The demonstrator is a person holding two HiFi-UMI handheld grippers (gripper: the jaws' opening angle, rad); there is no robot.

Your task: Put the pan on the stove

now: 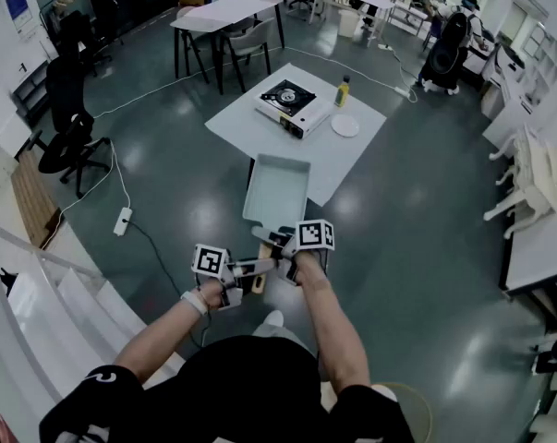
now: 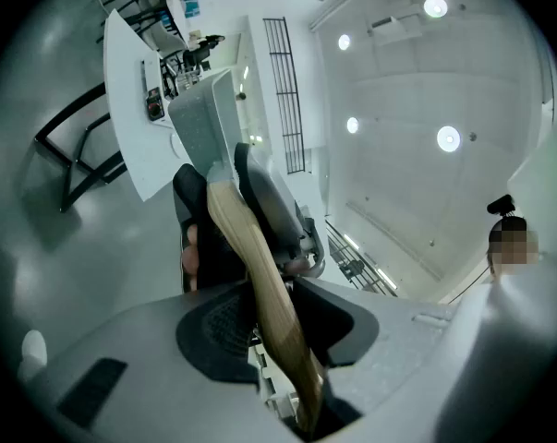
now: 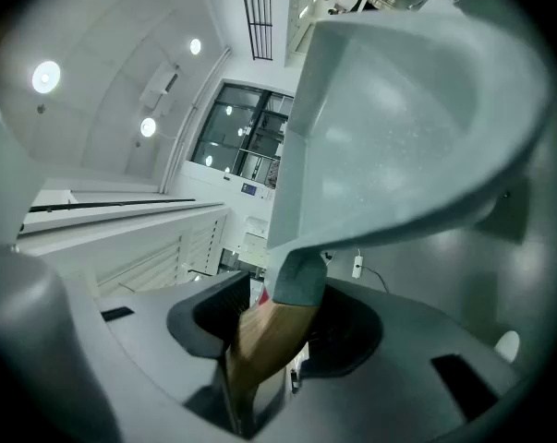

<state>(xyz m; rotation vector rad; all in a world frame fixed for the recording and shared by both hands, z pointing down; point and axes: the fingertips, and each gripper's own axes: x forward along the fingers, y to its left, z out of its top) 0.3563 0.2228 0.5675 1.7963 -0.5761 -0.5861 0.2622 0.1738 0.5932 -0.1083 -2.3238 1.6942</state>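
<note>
A grey rectangular pan (image 1: 277, 189) with a wooden handle (image 1: 265, 254) hangs in the air in front of me, short of the white table (image 1: 250, 137). My left gripper (image 1: 250, 270) and right gripper (image 1: 283, 244) are both shut on the handle, left behind right. In the left gripper view the handle (image 2: 260, 284) runs between the jaws up to the pan (image 2: 204, 123). Seen from the right gripper, the pan (image 3: 398, 109) fills the top and the handle (image 3: 264, 340) sits clamped. A portable gas stove (image 1: 294, 104) stands on the table, beyond the pan.
A yellow bottle (image 1: 343, 90) and a white plate (image 1: 345, 125) stand on the table right of the stove. A power strip (image 1: 123, 221) with cables lies on the floor at left, near a black office chair (image 1: 70, 137). Another table with chairs (image 1: 227, 17) stands farther back.
</note>
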